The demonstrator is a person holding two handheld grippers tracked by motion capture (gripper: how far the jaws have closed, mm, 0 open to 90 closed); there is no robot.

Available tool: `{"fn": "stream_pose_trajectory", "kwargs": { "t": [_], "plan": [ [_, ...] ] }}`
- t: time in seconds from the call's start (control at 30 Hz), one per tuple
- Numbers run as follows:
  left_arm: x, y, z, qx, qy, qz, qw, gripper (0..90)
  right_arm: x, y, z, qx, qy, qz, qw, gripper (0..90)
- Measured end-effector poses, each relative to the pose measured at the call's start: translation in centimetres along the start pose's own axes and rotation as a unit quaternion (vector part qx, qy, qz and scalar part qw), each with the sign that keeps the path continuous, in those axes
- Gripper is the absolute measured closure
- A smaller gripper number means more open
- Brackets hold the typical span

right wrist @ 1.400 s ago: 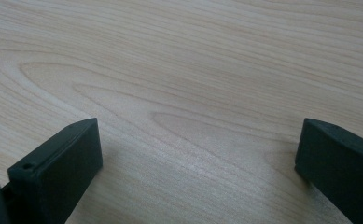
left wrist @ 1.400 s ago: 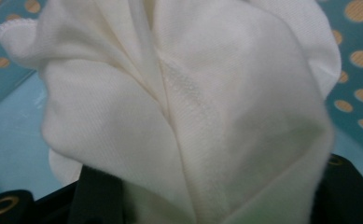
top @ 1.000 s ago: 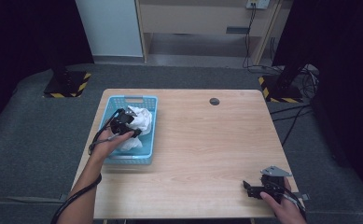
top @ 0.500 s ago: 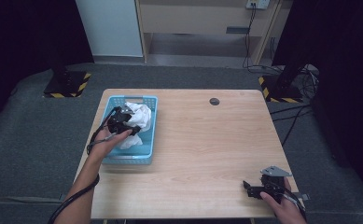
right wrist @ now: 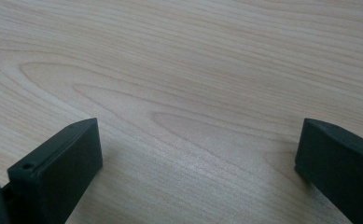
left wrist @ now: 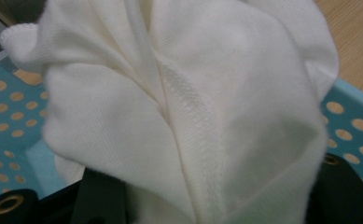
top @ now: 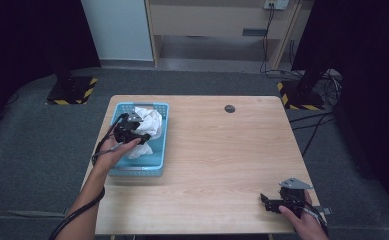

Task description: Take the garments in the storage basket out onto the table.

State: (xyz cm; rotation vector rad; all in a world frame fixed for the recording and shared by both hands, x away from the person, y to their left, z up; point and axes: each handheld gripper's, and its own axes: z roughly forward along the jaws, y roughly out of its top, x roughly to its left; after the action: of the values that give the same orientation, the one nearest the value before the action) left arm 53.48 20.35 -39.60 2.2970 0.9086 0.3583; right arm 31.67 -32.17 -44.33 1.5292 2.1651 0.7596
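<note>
White cloth point(top: 147, 125) sits bunched in the blue basket point(top: 154, 165) at the left of the table point(top: 222, 150), and my left gripper point(top: 132, 131) is down in it. From the high view I see my left hand point(top: 113, 152) over the basket's near half, with the gripper's black body resting against the cloth pile. In the left gripper view the cloth point(left wrist: 184, 107) rises right out from between the two black jaws, a thick folded ridge with a stitched seam running down into them, so I read this gripper as clamped on the cloth. Behind the fabric I can make out the basket's point(left wrist: 11, 112) dotted blue walls on either side, and a strip of the wooden table at the top right corner.

My right gripper point(top: 269, 202) lies at the near right corner of the table, well apart from the basket, with my right hand point(top: 302, 220) on it. In the right gripper view its jaws stand wide apart with bare wood grain point(right wrist: 193, 84) between them, holding nothing. A small dark round spot point(top: 229, 108) marks the far side of the tabletop.
</note>
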Motion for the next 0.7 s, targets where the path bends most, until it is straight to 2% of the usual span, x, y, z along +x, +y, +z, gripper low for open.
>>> {"fn": "stream_pose_trajectory", "kwargs": {
  "t": [0.33,0.7],
  "plan": [
    [-0.4,0.8,-1.5,-0.022,0.006,0.011,0.9997,45.1,0.0,0.0,0.0,0.0,0.0,0.0,1.0,0.5],
    [-0.5,1.5,-2.5,-0.03,0.01,0.02,0.9993,45.2,0.0,0.0,0.0,0.0,0.0,0.0,1.0,0.5]
  ]
}}
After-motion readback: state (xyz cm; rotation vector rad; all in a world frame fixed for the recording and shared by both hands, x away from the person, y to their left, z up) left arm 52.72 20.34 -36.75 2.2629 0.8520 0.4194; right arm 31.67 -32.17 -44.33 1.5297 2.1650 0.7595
